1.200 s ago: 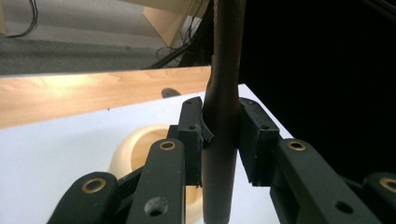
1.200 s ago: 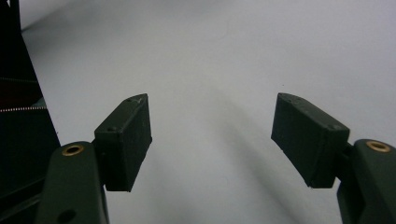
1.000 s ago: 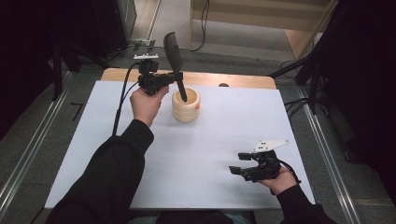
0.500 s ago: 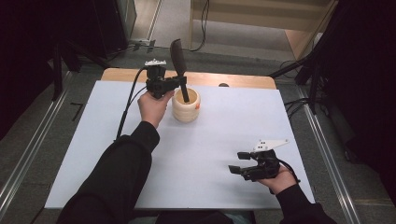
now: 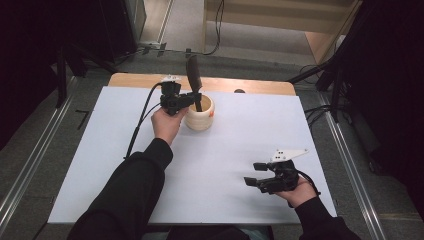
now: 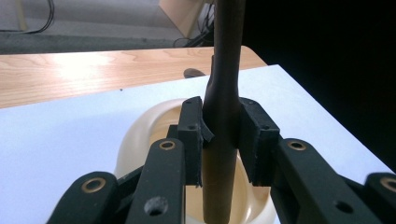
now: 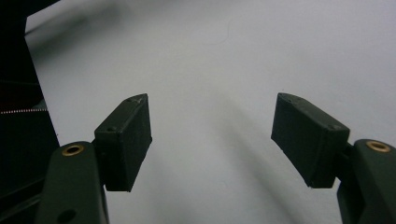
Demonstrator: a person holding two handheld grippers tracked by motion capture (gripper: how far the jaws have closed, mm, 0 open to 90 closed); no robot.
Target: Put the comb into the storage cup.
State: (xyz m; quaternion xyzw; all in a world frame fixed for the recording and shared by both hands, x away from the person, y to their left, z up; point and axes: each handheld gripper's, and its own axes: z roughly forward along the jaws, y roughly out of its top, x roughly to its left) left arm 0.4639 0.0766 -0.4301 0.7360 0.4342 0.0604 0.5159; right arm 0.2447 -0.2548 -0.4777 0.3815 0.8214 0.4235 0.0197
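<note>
Over the round cream ceramic holder (image 5: 199, 114) at the white table's (image 5: 100, 165) far side, the left gripper (image 6: 220, 135) pinches a dark long-handled spatula (image 5: 194, 85) upright — handle end inside the holder. Near the front edge, the right gripper (image 7: 212, 135) rests, jaws spread — nothing between them.

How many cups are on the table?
1. The cup stands at the far side of the white table, right under the left gripper, which holds a dark utensil in it.
</note>
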